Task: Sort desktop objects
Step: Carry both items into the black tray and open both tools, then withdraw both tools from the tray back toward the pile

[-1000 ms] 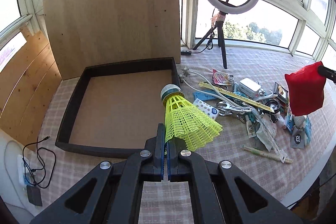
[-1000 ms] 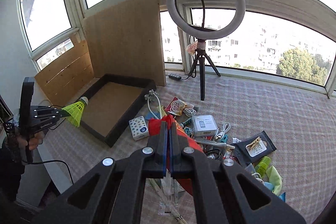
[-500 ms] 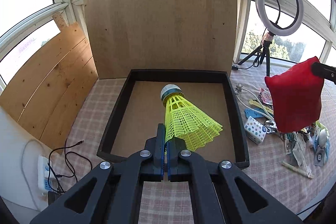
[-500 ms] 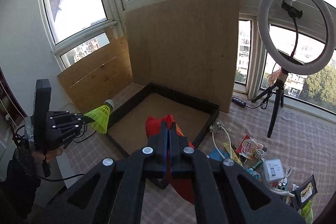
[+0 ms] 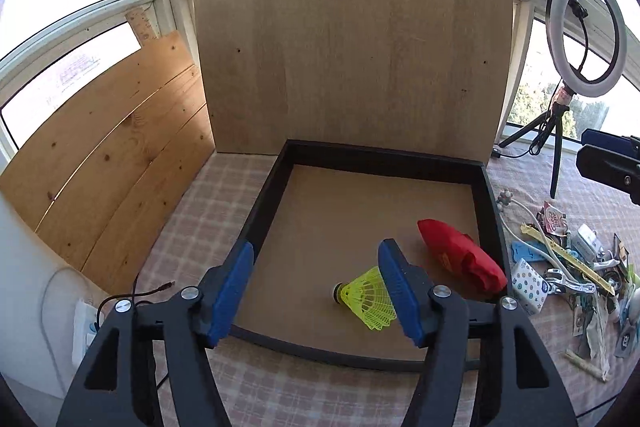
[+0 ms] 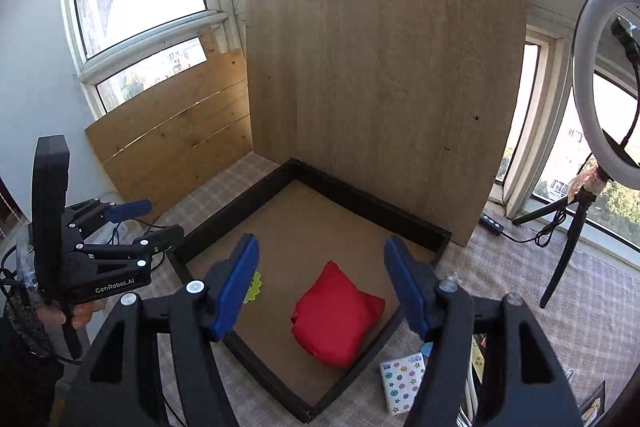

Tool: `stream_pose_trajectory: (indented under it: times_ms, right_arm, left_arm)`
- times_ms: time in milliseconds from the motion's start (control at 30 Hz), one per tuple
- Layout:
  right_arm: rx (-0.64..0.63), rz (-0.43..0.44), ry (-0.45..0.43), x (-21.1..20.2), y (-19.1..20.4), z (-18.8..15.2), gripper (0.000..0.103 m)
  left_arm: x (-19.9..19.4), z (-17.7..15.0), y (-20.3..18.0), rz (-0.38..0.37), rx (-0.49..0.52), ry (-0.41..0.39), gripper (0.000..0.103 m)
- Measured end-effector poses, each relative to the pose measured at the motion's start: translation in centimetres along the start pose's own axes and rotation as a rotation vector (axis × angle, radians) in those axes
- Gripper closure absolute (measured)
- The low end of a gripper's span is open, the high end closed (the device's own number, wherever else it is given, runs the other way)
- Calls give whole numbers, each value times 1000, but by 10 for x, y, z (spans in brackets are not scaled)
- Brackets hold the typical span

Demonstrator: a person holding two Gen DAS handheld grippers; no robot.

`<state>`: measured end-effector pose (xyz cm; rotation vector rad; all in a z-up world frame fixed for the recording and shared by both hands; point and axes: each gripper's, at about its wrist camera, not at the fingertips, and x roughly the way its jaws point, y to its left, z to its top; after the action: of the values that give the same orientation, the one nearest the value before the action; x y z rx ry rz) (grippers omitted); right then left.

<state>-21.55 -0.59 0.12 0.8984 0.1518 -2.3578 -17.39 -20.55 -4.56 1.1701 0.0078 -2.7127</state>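
Blue rubber pads line both jaws of the left hand-held gripper [image 5: 316,291], which are spreading apart with nothing pressed between them. Just past its right jaw, the yellow plastic mesh shuttlecock [image 5: 366,297] lies on its side on the brown floor of the shallow black-rimmed tray [image 5: 256,227], near the front rim. The right hand-held gripper [image 6: 320,287] is likewise opening and holds nothing; below it the red fabric beanbag [image 6: 336,315] rests flat in the tray's near right corner, apart from the shuttlecock.

Both items look released, so the step now seems to be a clean withdrawal. Lifting each gripper up before swinging away should keep the jaws from clipping the light shuttlecock or the tray rim.

Outward to the right, on the checked cloth of the desk [image 5: 192,211], waits a clutter of small unsorted things, among them a white star-patterned packet [image 6: 402,381]. A tall wooden board [image 5: 352,47] stands behind the tray.
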Motion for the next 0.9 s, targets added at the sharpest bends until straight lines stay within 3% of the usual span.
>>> stream_pose_trajectory:
  times_ms: [267, 567, 700, 900]
  right_arm:
    - [61, -35, 32, 1, -29, -11, 39]
    - [199, -128, 1, -59, -107, -47, 39]
    - [249, -180, -1, -92, -146, -74, 39]
    - [328, -273, 23, -132, -205, -112, 39]
  left_arm:
    - [7, -3, -16, -31, 5, 39, 40]
    - [-10, -6, -53, -121, 50, 26, 40]
    - [-9, -9, -83, -177, 105, 40, 40]
    - [-9, -19, -143, -279, 280, 57, 40]
